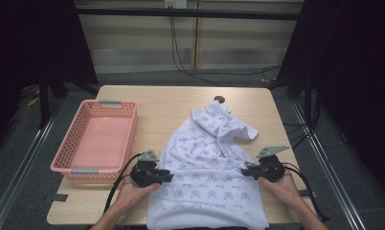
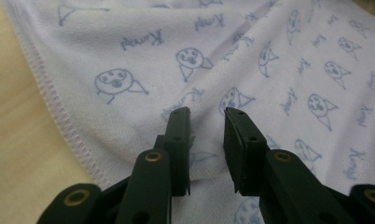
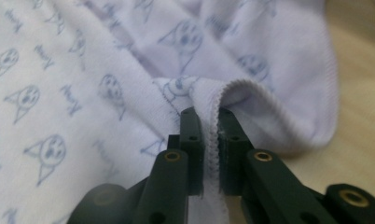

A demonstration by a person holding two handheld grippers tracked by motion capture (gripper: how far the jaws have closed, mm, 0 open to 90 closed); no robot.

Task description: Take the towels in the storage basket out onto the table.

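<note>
Right now my right gripper [image 3: 209,116] pinches the towel's [image 1: 205,167] hem at lower right; my left gripper [image 2: 206,116] stands narrowly open over cloth at lower left. Lifting unevenly could drag it off the worktop [image 1: 157,103].

High view overhead, forward-down; both gripper views close, sharing the towel [image 1: 205,167].

Towel [image 1: 205,167]: soft matt terry cloth, stitched hem. Table [image 1: 171,105]: smooth pale wood. Basket [image 1: 97,139]: pink plastic, slight gloss.
</note>
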